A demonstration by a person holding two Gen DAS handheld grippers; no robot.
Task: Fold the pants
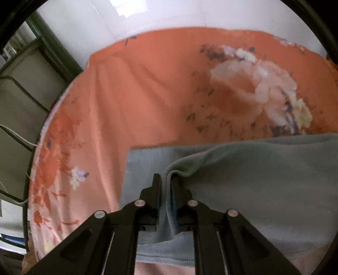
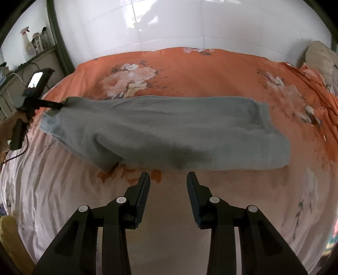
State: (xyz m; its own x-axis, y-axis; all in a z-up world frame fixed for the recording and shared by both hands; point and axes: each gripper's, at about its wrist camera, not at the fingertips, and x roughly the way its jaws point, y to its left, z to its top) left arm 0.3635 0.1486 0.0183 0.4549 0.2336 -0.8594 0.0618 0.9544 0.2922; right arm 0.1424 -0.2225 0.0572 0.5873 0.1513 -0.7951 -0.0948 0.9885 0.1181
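In the left wrist view, the left gripper (image 1: 165,179) was clenched on a raised fold of the grey pants (image 1: 264,179), the cloth pinched between its two black fingers (image 1: 156,186) and running down between them toward the camera. The pants lay on a bed, on an orange sheet (image 1: 137,95) printed with pale flowers; a flat layer of the grey cloth spread to the left of the pinched fold, and the rest ran off to the right. A white tiled wall (image 1: 147,19) stood beyond the bed, and a dark metal rack (image 1: 42,48) showed at the left edge.

In the right wrist view, the right gripper (image 2: 168,176) hung over the bare sheet (image 2: 190,69) just short of the near edge of the pants (image 2: 169,131), its fingers (image 2: 143,190) apart with nothing between them. The pants stretched across the bed from left to right. At their far left end the left gripper (image 2: 63,104) pinched a corner of the cloth and held it slightly raised, with a hand (image 2: 12,122) on its handle. A spray bottle (image 2: 26,44) stood on the rack at upper left.
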